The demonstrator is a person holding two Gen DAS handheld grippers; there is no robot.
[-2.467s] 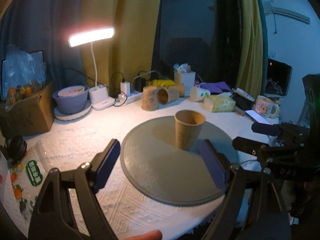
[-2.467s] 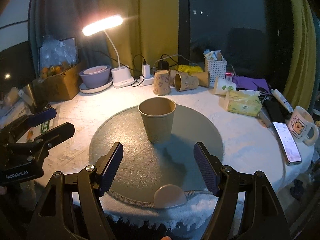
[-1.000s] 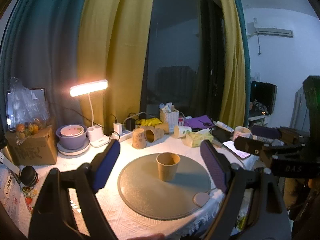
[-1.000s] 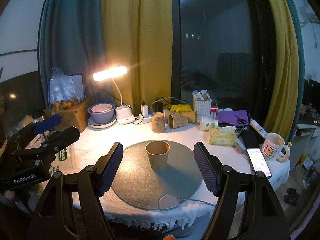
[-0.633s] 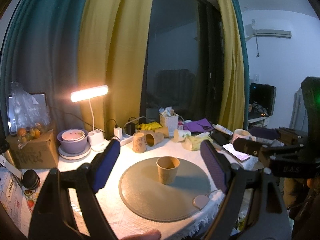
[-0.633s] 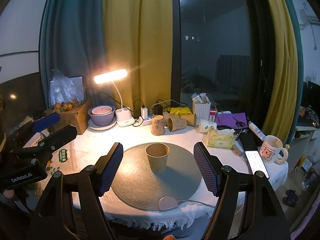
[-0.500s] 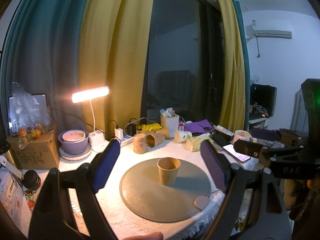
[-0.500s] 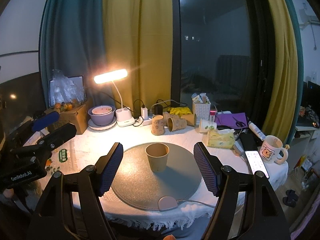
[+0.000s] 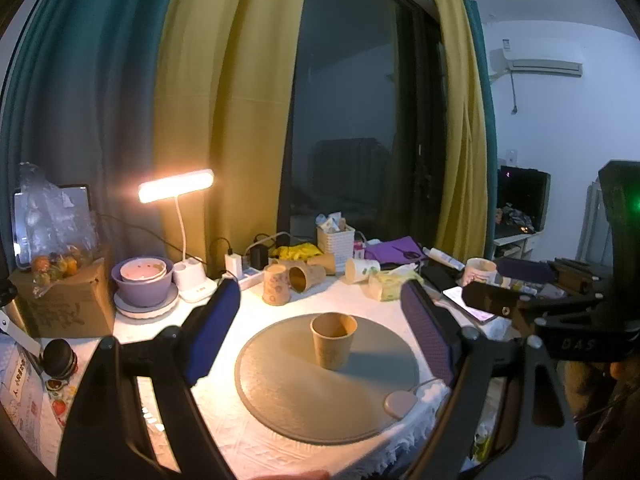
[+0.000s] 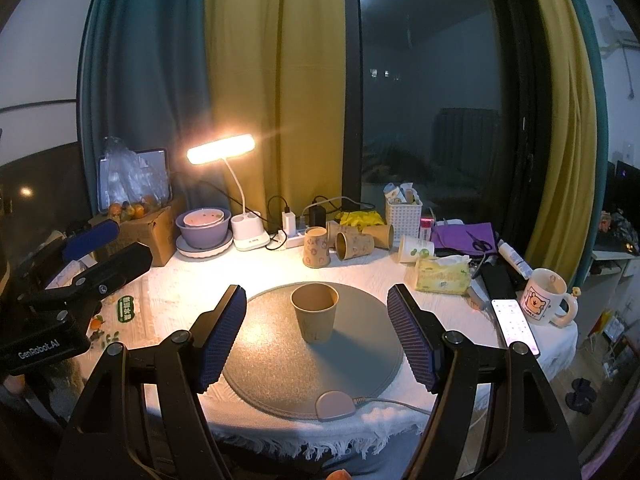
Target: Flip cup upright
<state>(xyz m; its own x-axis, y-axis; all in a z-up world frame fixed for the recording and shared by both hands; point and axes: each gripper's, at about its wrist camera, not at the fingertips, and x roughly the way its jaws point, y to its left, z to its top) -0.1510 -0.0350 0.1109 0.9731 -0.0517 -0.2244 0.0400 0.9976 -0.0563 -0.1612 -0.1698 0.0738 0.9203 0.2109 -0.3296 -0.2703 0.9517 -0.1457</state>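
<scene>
The paper cup [image 9: 333,340] [image 10: 314,312] stands upright with its mouth up, on the round grey mat [image 9: 288,396] [image 10: 276,372] that lies on the desk [image 9: 256,446] [image 10: 176,280] under a white cloth. It sits ahead of both tools and well apart from them, touched by neither.

The left tool [image 9: 318,338] is spread wide and holds nothing; in its own view the cup shows in the gap between its two blue-padded fingers [image 9: 212,334], nearer the far side of the mat. The right tool [image 10: 316,338] is also spread wide and holds nothing, and the cup again shows between its fingers [image 10: 222,336], just past the tips. Each tool appears at the edge of the other's view, the right one off to the right [image 9: 520,308] and the left one off to the left [image 10: 92,260].

At the near rim of the mat, closest to the tools, lies a small pink pad [image 9: 400,403] [image 10: 335,405] with a cord running off to the right. Beyond the cup, at the back of the desk, stand more paper cups [image 9: 276,290] [image 10: 317,247], some on their sides, a lit desk lamp [image 9: 176,191] [image 10: 221,149], a purple bowl [image 9: 142,278] [image 10: 203,226] and a white basket [image 9: 335,239] [image 10: 403,210]. To the right are a tissue pack [image 10: 442,276], a phone [image 10: 514,320] and a mug [image 10: 546,298].
</scene>
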